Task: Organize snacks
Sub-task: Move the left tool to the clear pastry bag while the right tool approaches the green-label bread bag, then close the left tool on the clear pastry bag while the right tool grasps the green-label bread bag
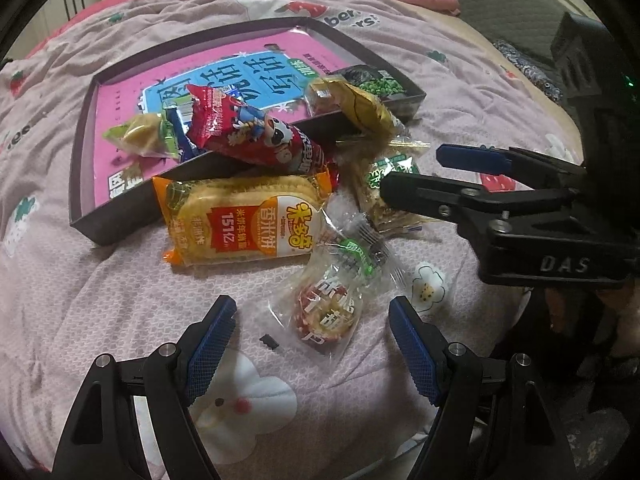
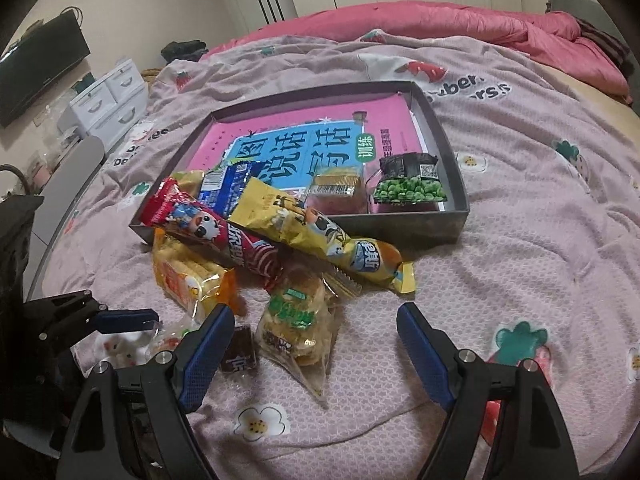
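Observation:
A dark shallow box (image 1: 120, 220) (image 2: 456, 224) with a pink and blue book inside lies on the bed. Snacks spill over its near wall: a red pack (image 1: 252, 132) (image 2: 212, 236), a yellow pack (image 1: 364, 108) (image 2: 316, 236), an orange rice-cracker pack (image 1: 244, 220) (image 2: 188, 276). A clear round-cake packet (image 1: 332, 308) lies between my open left gripper's (image 1: 312, 320) fingers, untouched. My open right gripper (image 2: 316, 332) hovers over a clear green-label pastry bag (image 2: 300, 328) (image 1: 384, 184). A green pea bag (image 2: 408, 188) sits in the box.
The pink blanket with strawberry prints (image 2: 520, 240) covers the bed. A small dark sweet (image 2: 240, 352) lies by my right gripper's left finger. A white drawer unit (image 2: 108, 100) and a dark screen (image 2: 40, 68) stand at the left wall.

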`<state>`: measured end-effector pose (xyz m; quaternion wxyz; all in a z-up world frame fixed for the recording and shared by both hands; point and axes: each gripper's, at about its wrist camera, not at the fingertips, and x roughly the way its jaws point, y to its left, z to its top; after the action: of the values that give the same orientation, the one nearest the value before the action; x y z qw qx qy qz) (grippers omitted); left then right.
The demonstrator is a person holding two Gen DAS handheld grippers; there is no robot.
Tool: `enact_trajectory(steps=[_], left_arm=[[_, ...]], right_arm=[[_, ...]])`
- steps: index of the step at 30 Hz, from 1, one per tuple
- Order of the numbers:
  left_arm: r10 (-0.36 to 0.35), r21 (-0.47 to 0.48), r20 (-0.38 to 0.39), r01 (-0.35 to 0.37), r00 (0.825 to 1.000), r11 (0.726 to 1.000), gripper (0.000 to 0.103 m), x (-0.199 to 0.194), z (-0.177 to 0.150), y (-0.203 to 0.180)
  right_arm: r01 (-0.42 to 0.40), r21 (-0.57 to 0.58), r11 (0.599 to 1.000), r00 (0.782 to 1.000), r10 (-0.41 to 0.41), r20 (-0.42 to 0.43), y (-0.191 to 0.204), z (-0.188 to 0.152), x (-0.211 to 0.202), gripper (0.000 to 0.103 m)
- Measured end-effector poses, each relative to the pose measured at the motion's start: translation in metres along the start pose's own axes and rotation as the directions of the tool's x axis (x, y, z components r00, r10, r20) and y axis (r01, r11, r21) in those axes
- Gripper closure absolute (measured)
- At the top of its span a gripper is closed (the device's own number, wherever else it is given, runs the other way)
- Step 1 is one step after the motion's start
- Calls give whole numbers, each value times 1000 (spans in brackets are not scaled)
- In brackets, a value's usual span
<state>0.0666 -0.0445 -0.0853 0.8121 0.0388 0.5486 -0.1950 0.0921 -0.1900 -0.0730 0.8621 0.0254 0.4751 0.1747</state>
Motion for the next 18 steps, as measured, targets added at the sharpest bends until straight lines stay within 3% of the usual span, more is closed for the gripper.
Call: enact_trajectory(steps=[3,8,12,18], left_arm=[[1,-4,-1,-1,1000,1000,23,1,0,1],[21,5,9,-21,1000,1000,23,2,0,2],[8,5,0,-8,1000,1000,32,4,1,2],[7,16,2,-7,1000,1000,34,7,1,0]], right_arm=[[8,-4,1000,1000,-8,-10,1,1,6,23],[0,-22,1000,1000,0,-29,3,3,17,39],[-7,-49,999,999,5,-38,8,3,25,45],[38,-121,992,999,-42,-28,15,4,30,49]])
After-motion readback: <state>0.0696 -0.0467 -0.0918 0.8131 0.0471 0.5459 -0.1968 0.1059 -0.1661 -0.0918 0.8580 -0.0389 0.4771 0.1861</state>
